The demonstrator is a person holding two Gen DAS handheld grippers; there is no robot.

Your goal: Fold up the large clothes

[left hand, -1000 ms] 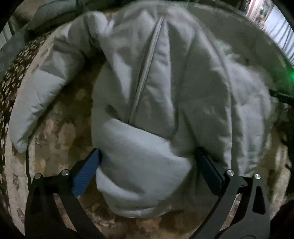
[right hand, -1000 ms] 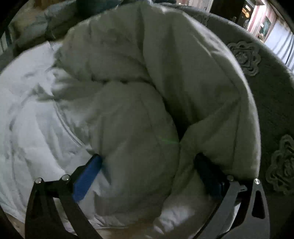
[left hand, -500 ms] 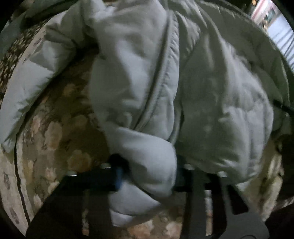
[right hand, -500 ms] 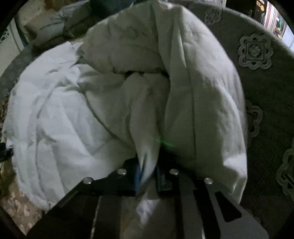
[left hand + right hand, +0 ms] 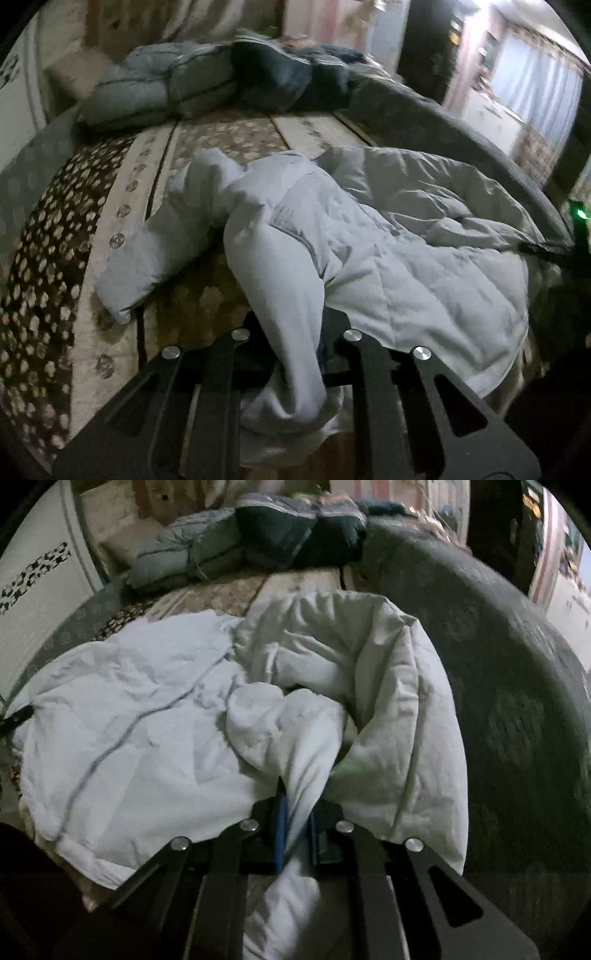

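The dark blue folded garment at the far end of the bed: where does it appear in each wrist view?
Left wrist: dark blue folded garment, top centre, right of the grey folded garment.
Right wrist: it is top centre, again right of the grey one.
Shared landmark: the white padded jacket in the foreground.

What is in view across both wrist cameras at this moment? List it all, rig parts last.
puffer jacket: one, pale grey-white, crumpled on the bed, hem pulled up at both grippers
patterned bedspread: one, brown and cream, under the jacket
grey blanket: one, dark grey with rosette motifs, along the bed's right side
folded clothes: a pile, grey-blue and dark, at the far end of the bed
left gripper: black, clamped on a jacket fold
right gripper: black with blue pads, jaws opening slightly, jacket fabric between them
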